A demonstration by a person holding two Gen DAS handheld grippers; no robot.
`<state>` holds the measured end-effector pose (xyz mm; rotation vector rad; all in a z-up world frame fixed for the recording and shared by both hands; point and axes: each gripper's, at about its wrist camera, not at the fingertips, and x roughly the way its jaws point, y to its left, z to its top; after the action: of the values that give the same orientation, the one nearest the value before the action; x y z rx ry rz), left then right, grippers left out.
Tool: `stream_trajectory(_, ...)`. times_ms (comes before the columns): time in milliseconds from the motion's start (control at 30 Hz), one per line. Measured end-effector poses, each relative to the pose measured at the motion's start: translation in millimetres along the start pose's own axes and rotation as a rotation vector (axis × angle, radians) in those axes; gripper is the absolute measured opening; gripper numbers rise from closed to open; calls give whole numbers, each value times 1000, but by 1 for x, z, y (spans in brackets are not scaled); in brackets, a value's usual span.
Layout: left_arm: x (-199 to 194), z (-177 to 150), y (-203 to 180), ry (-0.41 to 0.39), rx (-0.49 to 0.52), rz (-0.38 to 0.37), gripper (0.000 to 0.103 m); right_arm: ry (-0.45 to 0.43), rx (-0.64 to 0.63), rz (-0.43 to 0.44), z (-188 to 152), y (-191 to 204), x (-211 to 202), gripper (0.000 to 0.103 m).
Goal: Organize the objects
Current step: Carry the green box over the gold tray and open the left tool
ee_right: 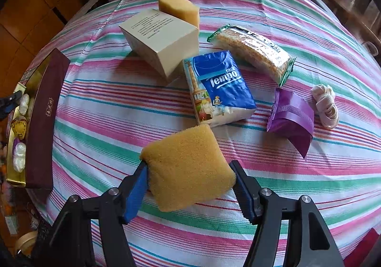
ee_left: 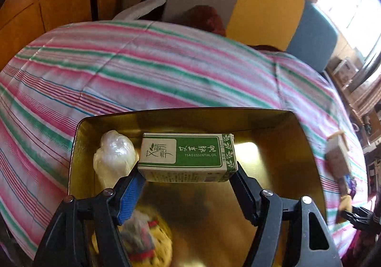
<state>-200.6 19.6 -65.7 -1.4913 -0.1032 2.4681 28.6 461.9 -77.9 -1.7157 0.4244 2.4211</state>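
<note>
A round table under a striped cloth (ee_right: 119, 109) is filling both views. Off to the left of the right gripper (ee_right: 190, 183), one long tin (ee_right: 45, 119) with a maroon outer wall and gold inside is sitting at the table's edge; the same tin (ee_left: 281, 138) is lying directly beneath the left gripper (ee_left: 188, 171). The left gripper is clamping one green-and-white essential oil box (ee_left: 188, 157) by its two ends, jaws spread to the box's length, holding it above the tin's interior, where one white wrapped bundle (ee_left: 114, 157) is lying just left of the fingers and one yellow packet (ee_left: 147, 243) is showing blurred below them. The right gripper is squeezing one tan sponge (ee_right: 188, 169) between moderately parted jaws, above the cloth. Ahead of it are lying one cream carton (ee_right: 162, 40), one blue Tempo tissue pack (ee_right: 219, 90), one clear-wrapped cracker pack (ee_right: 254, 50), a second sponge (ee_right: 181, 9) farther behind the carton, and, to the right, one purple sachet (ee_right: 290, 119) and one coil of white cord (ee_right: 325, 105).
</note>
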Motion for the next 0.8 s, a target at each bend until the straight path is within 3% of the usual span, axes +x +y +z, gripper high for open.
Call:
stream_trajectory(133, 29, 7, 9, 54, -34, 25, 73, 1, 1, 1, 0, 0, 0, 68)
stream_trajectory(167, 29, 8, 11, 34, -42, 51, 73, 2, 1, 2, 0, 0, 0, 68)
stream_trajectory(333, 23, 8, 16, 29, -76, 15, 74, 3, 3, 3, 1, -1, 1, 69)
stream_trajectory(533, 3, 7, 16, -8, -49, 35, 82, 6, 7, 2, 2, -2, 2, 69)
stream_trajectory(700, -19, -1, 16, -54, -31, 65, 82, 6, 9, 2, 1, -3, 2, 70)
stream_trajectory(800, -51, -23, 8, -142, 28, 122, 81, 5, 6, -1, 2, -2, 2, 70)
